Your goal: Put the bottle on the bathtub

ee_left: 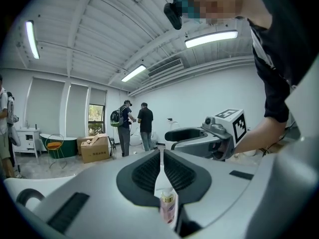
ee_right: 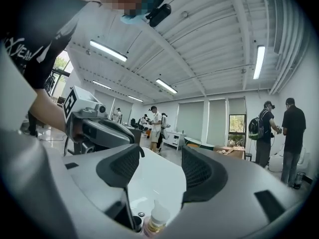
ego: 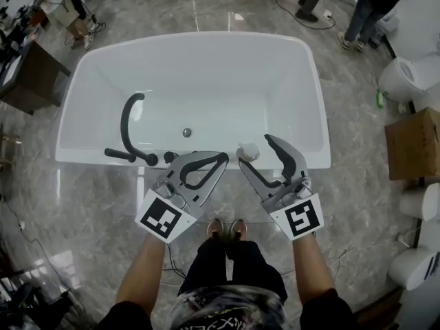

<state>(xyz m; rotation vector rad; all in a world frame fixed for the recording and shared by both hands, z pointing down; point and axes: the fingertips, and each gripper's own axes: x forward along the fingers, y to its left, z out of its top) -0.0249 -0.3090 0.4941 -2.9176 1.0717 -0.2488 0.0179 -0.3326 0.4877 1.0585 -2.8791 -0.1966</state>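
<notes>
Hard to see: small pinkish pump bottle (ego: 247, 151) w/ white cap, body mostly cut off by your jaws in both gripper views. It stands on near rim of glossy white bathtub (ego: 82, 155), 3 o'clock from curved black faucet (ego: 127, 126). Your right gripper (ee_right: 159, 153) gapes wide, empty. Your left gripper (ego: 223, 162) is closed, empty, at bottle's 9 o'clock.

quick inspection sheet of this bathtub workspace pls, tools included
surface: white bathtub, drain in its floor; grey marble floor around it.
job's things: bottle standing on the near rim, right of the black faucet.
clutter: green bottle on the floor at right.
tools: left tool shut, nothing between its jaws; right tool open, holding nothing.
cables: black cable on the floor beyond the tub.
surroundings: cardboard box, toilets, people standing.
</notes>
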